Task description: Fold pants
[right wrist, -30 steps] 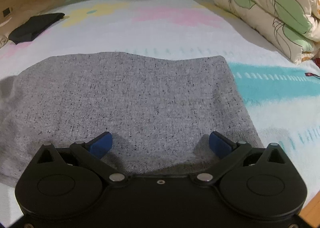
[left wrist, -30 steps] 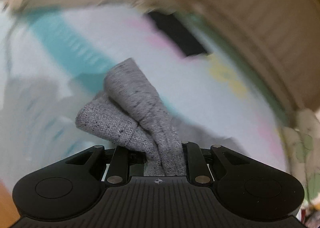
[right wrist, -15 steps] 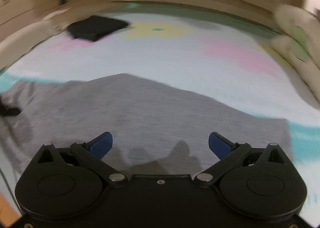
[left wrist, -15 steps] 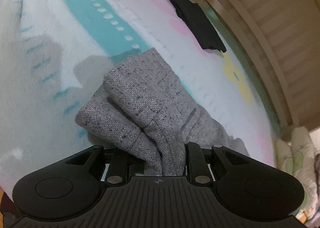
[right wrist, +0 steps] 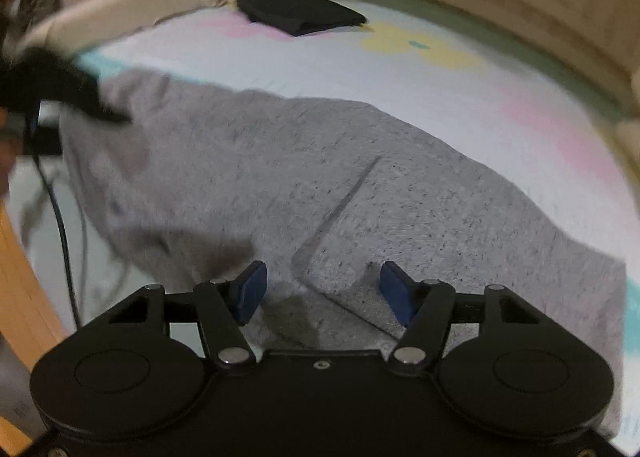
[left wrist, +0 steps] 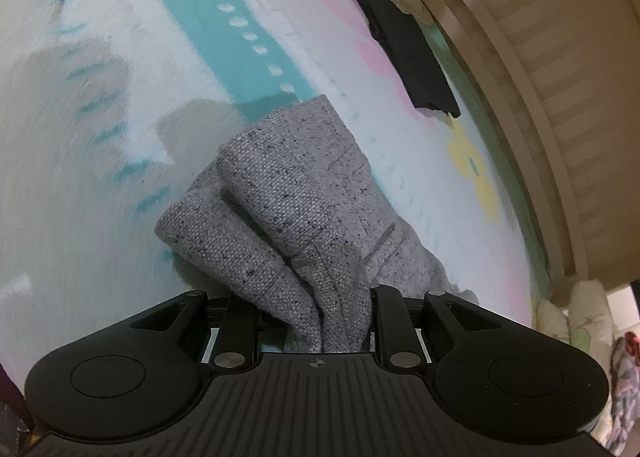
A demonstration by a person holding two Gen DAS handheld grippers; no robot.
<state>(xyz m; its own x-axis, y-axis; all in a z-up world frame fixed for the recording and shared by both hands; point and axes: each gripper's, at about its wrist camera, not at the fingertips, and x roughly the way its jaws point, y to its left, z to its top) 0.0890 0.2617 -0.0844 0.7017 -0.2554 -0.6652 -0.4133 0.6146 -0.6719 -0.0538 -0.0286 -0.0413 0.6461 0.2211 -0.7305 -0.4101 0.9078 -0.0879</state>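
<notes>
Grey pants (right wrist: 360, 185) on patterned bedspread (right wrist: 360, 69), left gripper (left wrist: 316, 317) fingers pinching bunched fabric, right gripper (right wrist: 322, 291) fingers closing, nothing clamped

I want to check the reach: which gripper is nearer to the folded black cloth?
Left, though only by a little. The left gripper and right gripper are both far from the black cloth, which lies near the wooden frame.

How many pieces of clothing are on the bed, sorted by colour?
Grey: 1, the grey pants
Black: 1, the folded black garment
Total: 2
</notes>
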